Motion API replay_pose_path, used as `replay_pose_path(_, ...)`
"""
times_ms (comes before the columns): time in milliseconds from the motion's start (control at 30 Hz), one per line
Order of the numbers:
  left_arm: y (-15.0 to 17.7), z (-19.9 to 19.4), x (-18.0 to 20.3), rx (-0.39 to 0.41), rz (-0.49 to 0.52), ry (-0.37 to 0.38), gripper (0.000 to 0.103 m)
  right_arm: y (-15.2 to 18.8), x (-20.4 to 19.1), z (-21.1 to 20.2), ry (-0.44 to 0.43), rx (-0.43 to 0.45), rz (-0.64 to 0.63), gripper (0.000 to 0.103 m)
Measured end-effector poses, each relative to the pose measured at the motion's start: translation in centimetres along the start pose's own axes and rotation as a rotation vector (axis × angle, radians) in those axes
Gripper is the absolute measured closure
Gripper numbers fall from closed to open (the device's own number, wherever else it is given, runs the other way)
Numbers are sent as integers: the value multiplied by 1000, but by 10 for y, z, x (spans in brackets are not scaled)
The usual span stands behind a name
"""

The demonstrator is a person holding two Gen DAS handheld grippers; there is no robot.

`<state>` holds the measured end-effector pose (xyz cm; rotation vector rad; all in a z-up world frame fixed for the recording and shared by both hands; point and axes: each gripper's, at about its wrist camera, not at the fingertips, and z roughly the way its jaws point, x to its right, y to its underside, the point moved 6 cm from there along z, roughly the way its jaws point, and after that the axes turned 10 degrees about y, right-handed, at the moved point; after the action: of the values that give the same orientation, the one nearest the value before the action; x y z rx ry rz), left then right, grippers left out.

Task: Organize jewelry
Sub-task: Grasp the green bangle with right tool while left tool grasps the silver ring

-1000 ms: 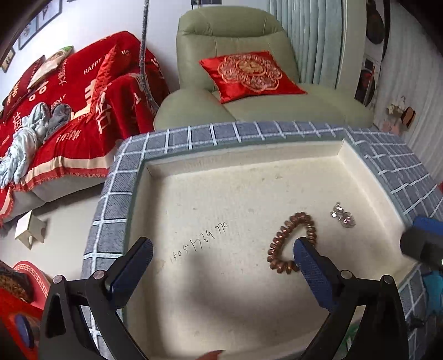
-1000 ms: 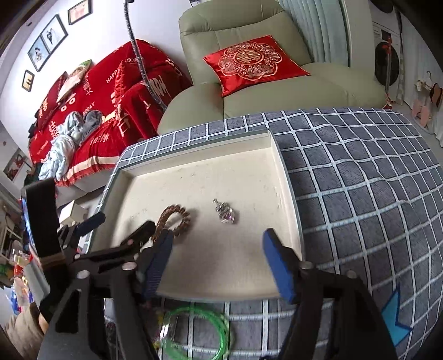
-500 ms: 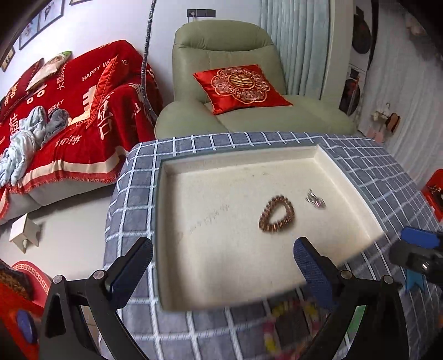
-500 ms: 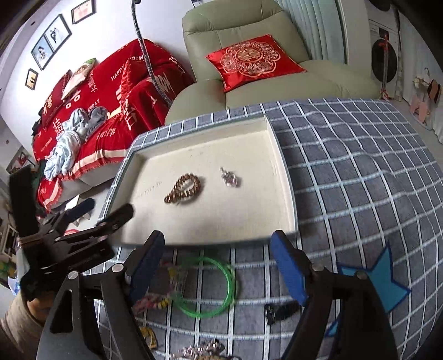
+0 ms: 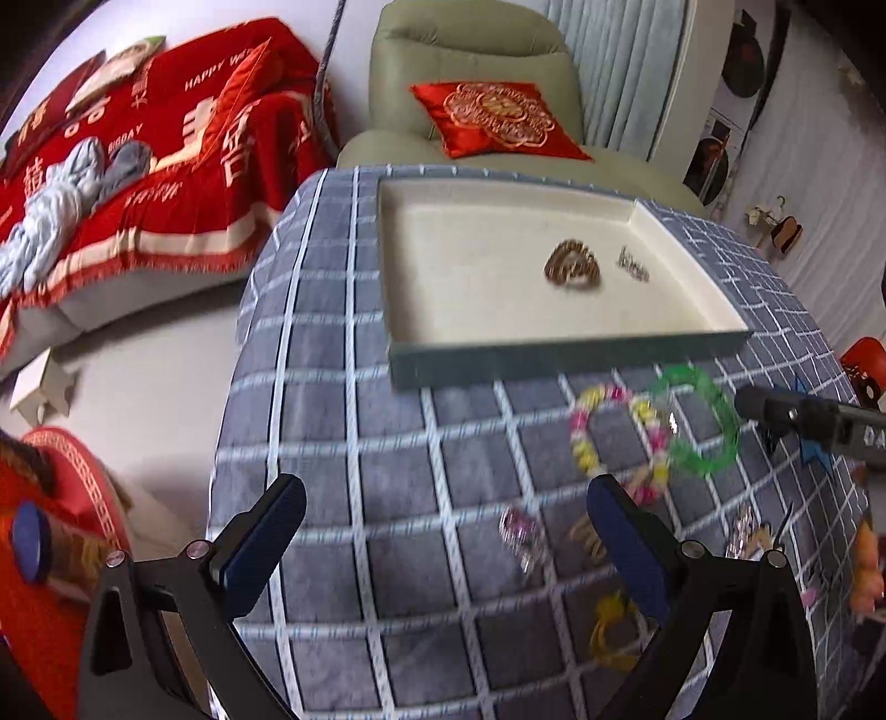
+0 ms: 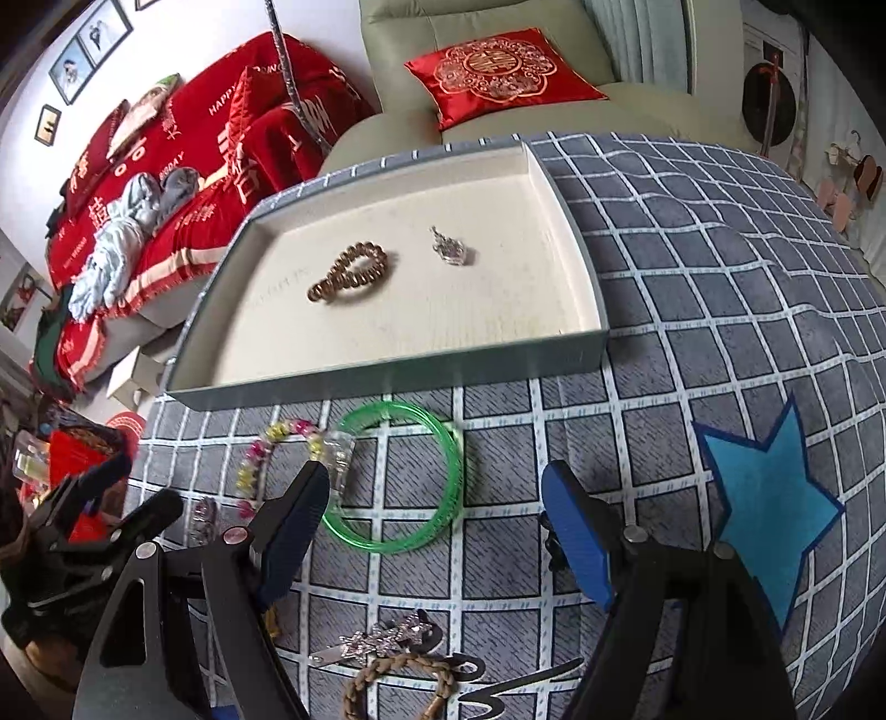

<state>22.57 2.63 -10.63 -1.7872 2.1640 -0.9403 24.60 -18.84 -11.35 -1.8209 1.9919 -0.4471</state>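
A shallow cream-lined tray [image 6: 387,368] [image 5: 554,354] rests on the grey checked table top. In it lie a brown bead bracelet [image 6: 349,274] [image 5: 573,265] and a small silver piece [image 6: 451,249] [image 5: 634,265]. In front of the tray lie a green bangle [image 6: 437,531] [image 5: 714,421] and a pink and yellow bead bracelet [image 6: 260,454] [image 5: 587,437]. My right gripper [image 6: 434,534] hangs open over the green bangle, holding nothing. My left gripper [image 5: 443,545] is open and empty above the cloth, left of the loose pieces.
More loose jewelry lies near the front: a rhinestone clip [image 6: 387,637], a braided cord [image 6: 398,681], a pink ring [image 5: 518,534], a yellow piece [image 5: 609,631]. A blue star [image 6: 769,509] marks the cloth at right. Beyond the table stand a green armchair [image 6: 498,22] and a red-covered sofa [image 6: 166,155].
Both grippers have drawn back from over the tray toward the table's near side. The loose jewelry in front of the tray has come into view. The right jaws stand a little wider.
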Motion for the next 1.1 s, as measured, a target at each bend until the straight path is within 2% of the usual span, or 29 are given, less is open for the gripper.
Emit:
replay_pose_path(167, 15, 1, -2, -18, -20, 3, 0, 2, 0, 5, 33, -5, -17, 21)
replay_pose_path(500, 27, 8, 5, -45, 10, -10, 0, 4, -5, 18, 91, -12, -70, 22)
replay_pose_path(633, 30, 13, 8, -65, 9, -15, 3, 5, -8, 24, 106, -19, -91, 29)
replay_pose_path(767, 32, 14, 14, -52, 29, -24, 15, 5, -13, 25, 119, -13, -119, 30)
replay_pose_path(867, 32, 13, 18, -49, 31, -18, 18, 5, -18, 26, 140, -8, -150, 34)
replay_pose_path(900, 31, 13, 19, -43, 31, -18, 26, 5, -19, 26, 147, -6, -159, 37)
replay_pose_path(967, 31, 12, 21, -31, 34, -16, 33, 5, -23, 25, 161, -1, -181, 45)
replay_pose_path(1033, 31, 11, 24, -27, 40, -9, 42, 6, -26, 24, 167, 4, -198, 57)
replay_pose_path(1100, 30, 10, 28, -22, 53, -5, 58, 6, -28, 23, 160, 4, -206, 65)
